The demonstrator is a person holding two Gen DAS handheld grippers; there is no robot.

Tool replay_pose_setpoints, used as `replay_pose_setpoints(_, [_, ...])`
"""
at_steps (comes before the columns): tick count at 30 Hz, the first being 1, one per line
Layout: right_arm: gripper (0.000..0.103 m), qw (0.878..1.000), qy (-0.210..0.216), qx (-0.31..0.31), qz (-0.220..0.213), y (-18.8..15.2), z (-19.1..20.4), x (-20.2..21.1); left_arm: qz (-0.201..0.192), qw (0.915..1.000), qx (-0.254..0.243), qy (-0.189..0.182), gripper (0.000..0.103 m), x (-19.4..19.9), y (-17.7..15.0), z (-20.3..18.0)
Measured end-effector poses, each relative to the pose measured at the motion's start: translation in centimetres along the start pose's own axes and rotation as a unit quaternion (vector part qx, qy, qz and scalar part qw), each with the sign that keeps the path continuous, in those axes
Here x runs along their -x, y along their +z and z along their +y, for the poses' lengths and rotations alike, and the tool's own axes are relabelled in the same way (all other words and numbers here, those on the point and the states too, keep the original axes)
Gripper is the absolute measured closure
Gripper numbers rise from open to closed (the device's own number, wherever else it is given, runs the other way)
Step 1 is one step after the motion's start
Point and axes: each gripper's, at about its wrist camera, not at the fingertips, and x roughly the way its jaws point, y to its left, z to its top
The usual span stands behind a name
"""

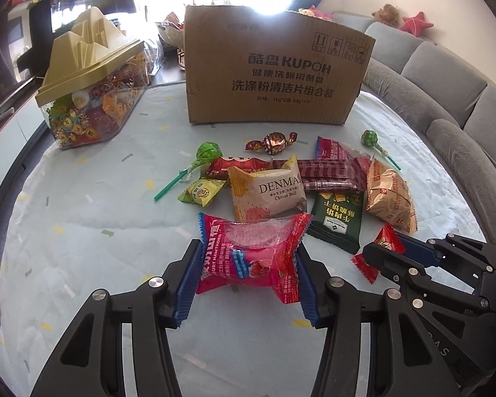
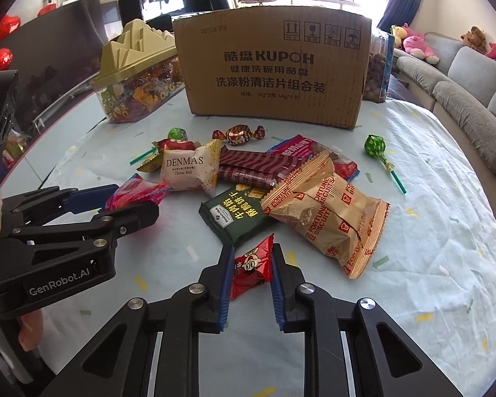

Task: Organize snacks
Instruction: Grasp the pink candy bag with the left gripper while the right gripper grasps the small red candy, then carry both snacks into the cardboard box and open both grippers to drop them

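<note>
Left tongs (image 1: 248,258) clamp pink hawthorn packet (image 1: 251,248); right tongs (image 2: 252,264) pinch red candy (image 2: 251,269).

Left claw (image 1: 249,261) angled down, blue pads clamped against both sides of a packet. Right claw (image 2: 252,266) angled down alongside, nearly closed, pinching a small one.

Wrist views, angled down, snack pile (image 1: 301,178) shared

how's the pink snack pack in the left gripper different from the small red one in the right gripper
The pink pack is larger and partly see-through, and fills the left gripper; the red pack is small, opaque and printed with a cartoon face, and the right gripper is nearly shut on it. Both are pinched between blue pads, low over the tablecloth.
</note>
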Motion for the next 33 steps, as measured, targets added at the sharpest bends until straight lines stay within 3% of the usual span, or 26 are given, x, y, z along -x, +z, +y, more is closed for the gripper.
replay_pose_setpoints(6, [0.087,1.000,0.012,0.007,-0.013,-0.1,0.4,1.2,-0.011,0.9999,0.005,-0.004,0.051,1.4,-0.3,-0.5])
replay_pose_setpoints(18, [0.087,0.998,0.021,0.011,-0.051,1.2,0.8,4.0,-0.045,0.9990,0.004,0.007,0.051,4.2,1.1,-1.2])
replay_pose_setpoints(33, [0.087,0.992,0.016,0.016,-0.126,7.0,-0.2,7.1,-0.117,0.9925,-0.001,0.036,0.051,7.3,7.2,-1.4])
